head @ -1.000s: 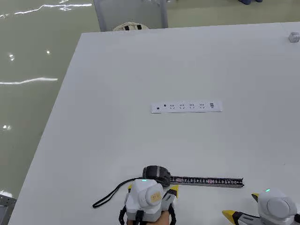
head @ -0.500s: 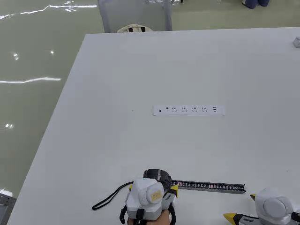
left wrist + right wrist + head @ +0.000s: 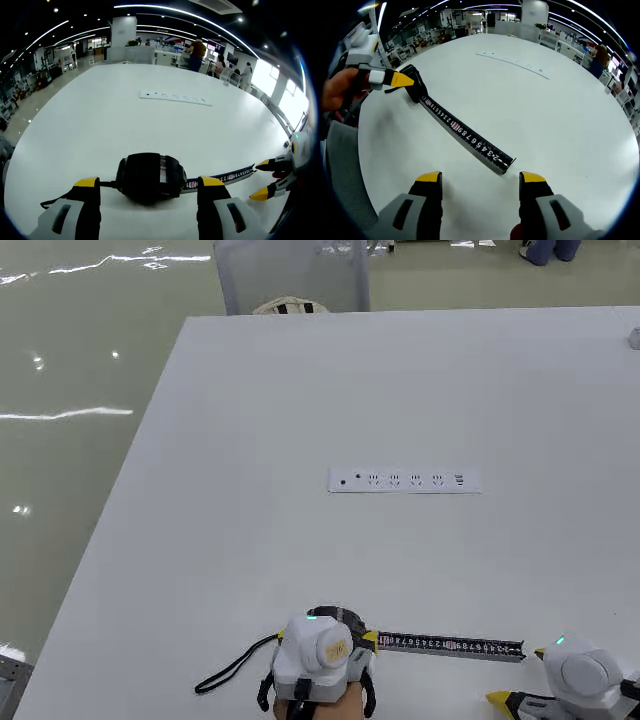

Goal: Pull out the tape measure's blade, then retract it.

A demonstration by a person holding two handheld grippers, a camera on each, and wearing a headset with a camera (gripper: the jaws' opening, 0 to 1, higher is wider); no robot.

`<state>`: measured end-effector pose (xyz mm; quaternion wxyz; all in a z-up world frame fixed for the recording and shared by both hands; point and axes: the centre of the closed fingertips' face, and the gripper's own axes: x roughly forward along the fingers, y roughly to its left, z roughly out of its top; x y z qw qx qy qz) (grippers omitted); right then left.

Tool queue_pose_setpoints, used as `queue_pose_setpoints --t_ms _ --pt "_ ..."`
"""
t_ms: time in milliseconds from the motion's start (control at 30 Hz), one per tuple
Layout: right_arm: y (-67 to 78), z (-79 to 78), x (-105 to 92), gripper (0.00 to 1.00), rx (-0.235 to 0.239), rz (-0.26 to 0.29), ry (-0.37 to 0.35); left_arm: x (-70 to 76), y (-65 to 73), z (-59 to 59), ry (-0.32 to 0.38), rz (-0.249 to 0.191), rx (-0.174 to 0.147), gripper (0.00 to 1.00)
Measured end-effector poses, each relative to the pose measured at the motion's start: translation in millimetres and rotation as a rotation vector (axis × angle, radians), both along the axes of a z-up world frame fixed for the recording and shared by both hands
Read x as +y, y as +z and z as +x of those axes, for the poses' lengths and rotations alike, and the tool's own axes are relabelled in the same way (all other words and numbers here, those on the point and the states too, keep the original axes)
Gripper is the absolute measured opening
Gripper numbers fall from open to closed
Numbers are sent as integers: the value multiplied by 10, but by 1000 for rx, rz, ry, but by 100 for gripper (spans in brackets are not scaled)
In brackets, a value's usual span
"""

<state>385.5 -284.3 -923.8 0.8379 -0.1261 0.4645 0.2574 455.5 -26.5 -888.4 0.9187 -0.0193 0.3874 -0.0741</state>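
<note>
A black tape measure point(image 3: 343, 617) lies near the table's front edge, with its blade point(image 3: 450, 645) drawn out to the right and flat on the white table point(image 3: 300, 440). A black wrist strap point(image 3: 230, 670) trails off to its left. My left gripper point(image 3: 328, 638) is open, and the case point(image 3: 150, 175) sits between its yellow-tipped jaws with a gap on each side. My right gripper point(image 3: 480, 179) is open just short of the blade's end hook point(image 3: 504, 163), with nothing between its jaws. In the head view the right gripper point(image 3: 520, 676) is at the bottom right.
A white power strip point(image 3: 404, 481) lies flat mid-table, beyond the tape. A grey chair back point(image 3: 290, 275) stands past the far edge. The table's left edge drops to a glossy green floor point(image 3: 70, 390). People stand in the background point(image 3: 197, 49).
The head camera has tilted, shifting the table down in view. My left gripper has edged forward over the tape case. The blade's drawn-out length looks the same.
</note>
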Motion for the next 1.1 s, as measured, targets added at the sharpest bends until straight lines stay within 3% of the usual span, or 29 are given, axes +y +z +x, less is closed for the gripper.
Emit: queue_pose_setpoints --t_ms 300,567,667,800,1100 --pt "7 102 2 63 -2 -13 73 2 -65 11 9 2 12 74" --pt "-42 126 -56 59 25 -56 205 5 -78 50 17 -1 12 72" --pt "-22 144 -34 59 28 -42 248 5 -90 59 17 0 14 70" --pt "-13 154 -37 57 27 -78 346 4 -98 66 18 0 18 69" --pt "-40 218 -63 50 40 -131 484 -9 -110 91 15 -5 19 66"
